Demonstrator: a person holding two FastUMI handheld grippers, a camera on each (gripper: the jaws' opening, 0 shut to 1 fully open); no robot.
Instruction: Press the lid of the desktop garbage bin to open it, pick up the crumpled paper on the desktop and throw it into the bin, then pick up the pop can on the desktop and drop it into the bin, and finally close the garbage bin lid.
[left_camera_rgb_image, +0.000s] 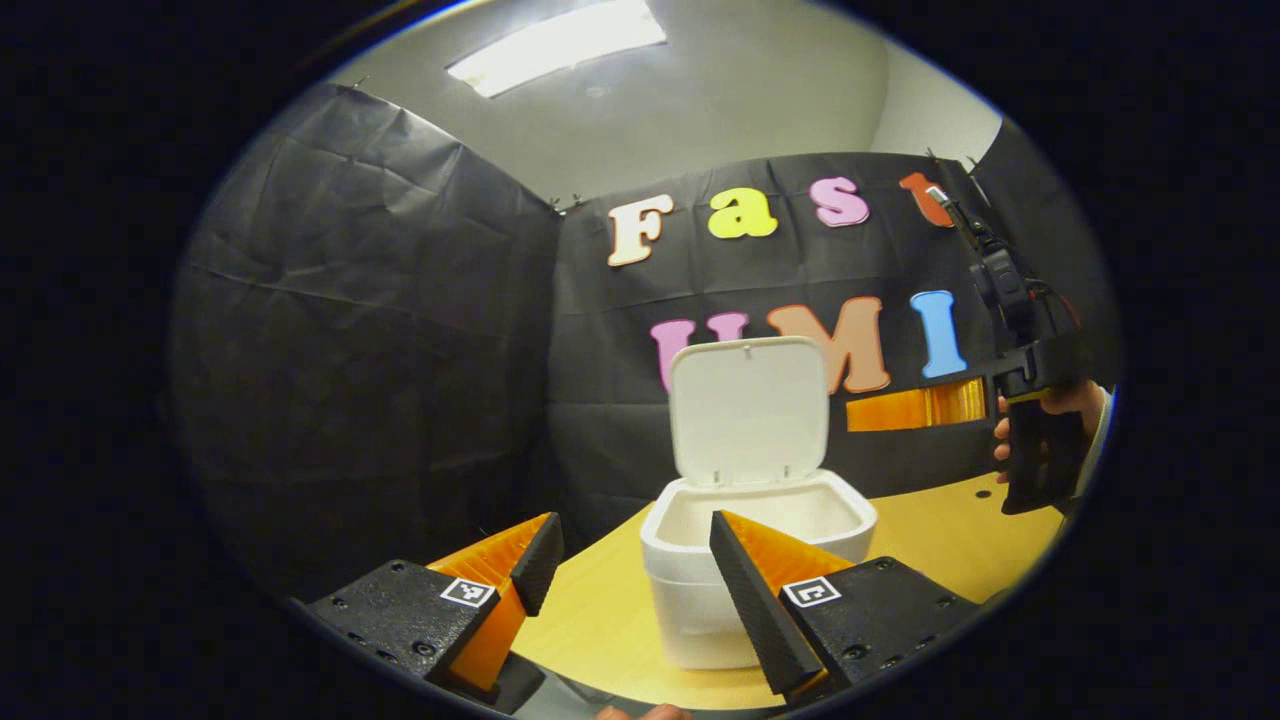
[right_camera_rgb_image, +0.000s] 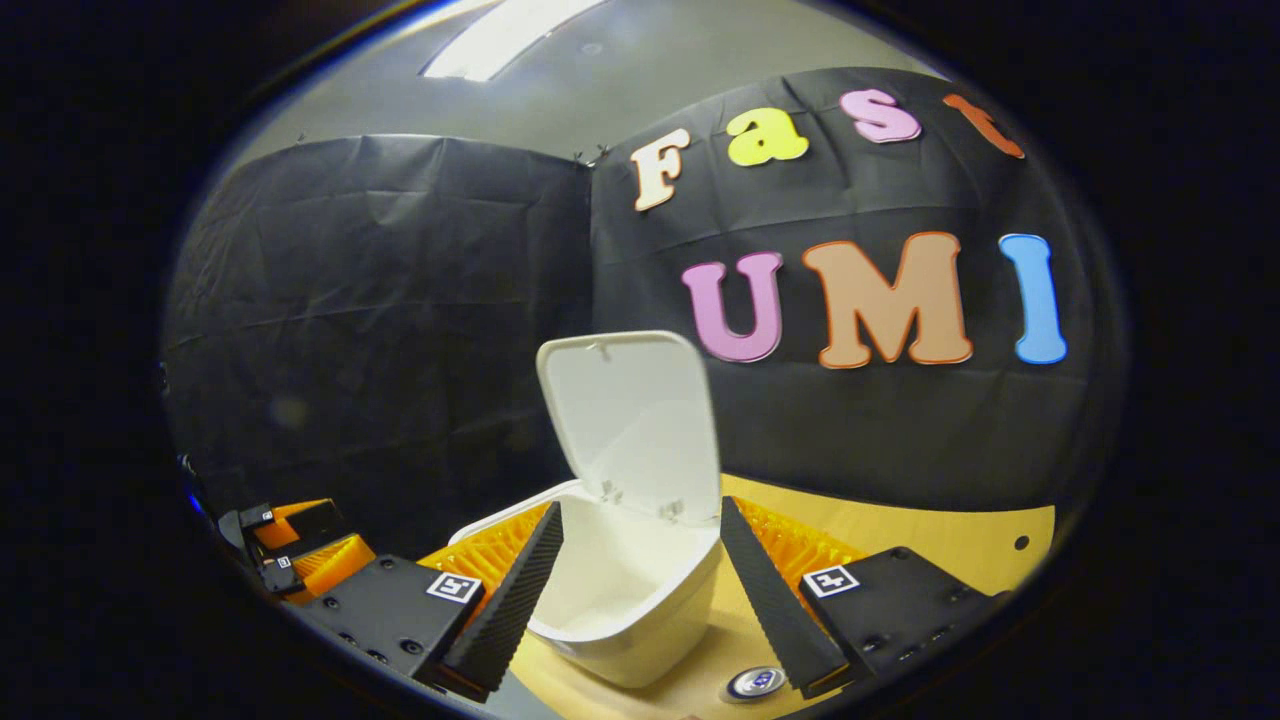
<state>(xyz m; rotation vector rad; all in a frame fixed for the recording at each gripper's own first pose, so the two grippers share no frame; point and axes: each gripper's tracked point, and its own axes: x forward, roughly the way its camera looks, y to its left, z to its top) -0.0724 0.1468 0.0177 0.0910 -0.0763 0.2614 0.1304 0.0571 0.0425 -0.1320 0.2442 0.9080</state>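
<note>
The white garbage bin stands on the wooden table with its lid swung upright. My left gripper is open just in front of the bin, with nothing between its fingers. In the right gripper view the bin sits below and between the fingers, its lid raised, and my right gripper hovers open over its mouth, holding nothing. A small round silvery top, perhaps the pop can, shows on the table beside the bin. The left gripper view shows the right gripper to the right of the lid, held by a hand.
Black cloth walls close the booth behind and to the left of the bin. Bare tabletop stretches to the right of the bin. The left gripper appears low at the far left of the right gripper view.
</note>
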